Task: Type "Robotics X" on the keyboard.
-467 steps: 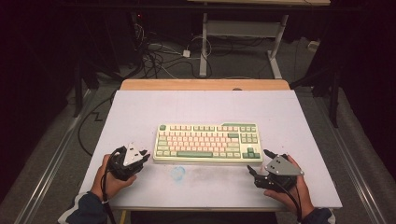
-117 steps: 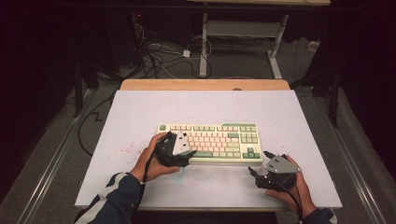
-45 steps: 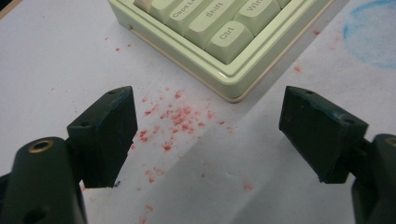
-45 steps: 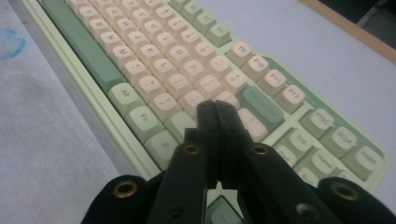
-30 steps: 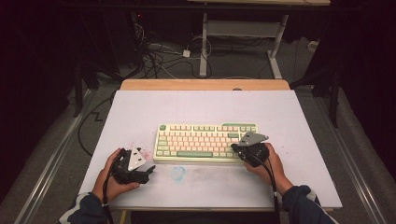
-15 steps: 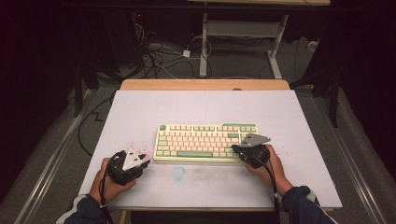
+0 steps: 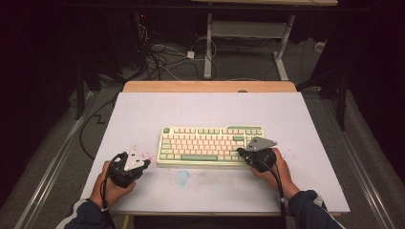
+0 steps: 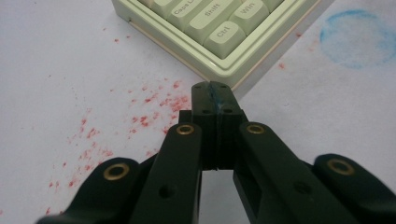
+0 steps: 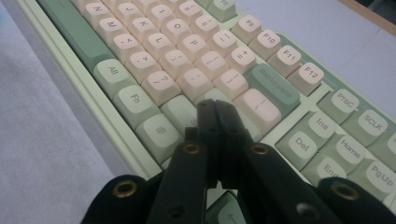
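A green and cream keyboard [image 7: 210,145] lies across the middle of the white table top [image 7: 205,107]. My left gripper [image 7: 145,163] rests on the table by the keyboard's front left corner [image 8: 219,60]. Its jaws have just been closing; the fingertips [image 8: 205,93] now meet with nothing between them. My right gripper [image 7: 240,151] is shut and empty. It hovers over the keyboard's right end, and its closed tips [image 9: 215,108] sit just above the keys [image 9: 187,60] near Backspace and Enter. I cannot tell whether they touch a key.
Red specks [image 8: 140,116] dot the table left of the keyboard, and a blue smudge [image 7: 181,177] marks the surface in front of it. A wooden strip [image 7: 210,86] edges the far side. Cables [image 7: 162,57] and desk legs stand on the dark floor beyond.
Some seconds back the left gripper was at the keyboard's left end; it now rests at the front left. The right gripper has stayed on the keyboard's right end through the last second.
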{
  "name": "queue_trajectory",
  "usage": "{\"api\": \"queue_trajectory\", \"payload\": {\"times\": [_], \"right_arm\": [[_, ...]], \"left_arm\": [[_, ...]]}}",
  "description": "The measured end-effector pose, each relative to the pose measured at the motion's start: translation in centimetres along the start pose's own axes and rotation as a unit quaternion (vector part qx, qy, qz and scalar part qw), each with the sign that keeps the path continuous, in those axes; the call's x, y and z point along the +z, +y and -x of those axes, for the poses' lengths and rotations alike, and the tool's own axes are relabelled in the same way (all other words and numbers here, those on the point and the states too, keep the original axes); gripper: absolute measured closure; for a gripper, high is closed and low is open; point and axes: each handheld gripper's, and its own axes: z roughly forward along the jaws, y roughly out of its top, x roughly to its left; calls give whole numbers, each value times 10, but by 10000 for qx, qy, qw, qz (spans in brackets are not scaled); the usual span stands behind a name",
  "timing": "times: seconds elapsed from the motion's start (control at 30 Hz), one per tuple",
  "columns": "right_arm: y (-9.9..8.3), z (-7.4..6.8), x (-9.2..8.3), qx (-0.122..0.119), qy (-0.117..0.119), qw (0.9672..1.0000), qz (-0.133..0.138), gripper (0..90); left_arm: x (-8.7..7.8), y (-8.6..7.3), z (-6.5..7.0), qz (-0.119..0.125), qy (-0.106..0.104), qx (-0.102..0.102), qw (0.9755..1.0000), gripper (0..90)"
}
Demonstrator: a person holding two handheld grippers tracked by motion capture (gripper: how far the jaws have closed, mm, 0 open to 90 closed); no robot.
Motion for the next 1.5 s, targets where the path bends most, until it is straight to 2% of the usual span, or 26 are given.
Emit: {"api": "queue_trajectory", "payload": {"times": [0.03, 0.17, 0.43, 0.77, 1.1, 1.5], "right_arm": [[0, 0, 0, 4, 6, 10000, 8, 900], [0, 0, 0, -3, 5, 10000, 10, 900], [0, 0, 0, -34, -7, 10000, 13, 900], [0, -1, 0, -27, -14, 10000, 13, 900], [0, 0, 1, -50, -25, 10000, 21, 900], [0, 0, 0, -37, -8, 10000, 13, 900]], "left_arm": [[0, 1, 0, 1, -34, -66, 10000, 869], [1, 4, 1, -44, -14, -103, 9999, 866], [6, 14, 5, -146, -97, -116, 9998, 866], [24, 27, 15, -173, -256, 66, 9995, 867], [38, 40, 22, -201, -356, 126, 9991, 866], [60, 47, 38, -427, -545, 256, 9973, 865]]}}
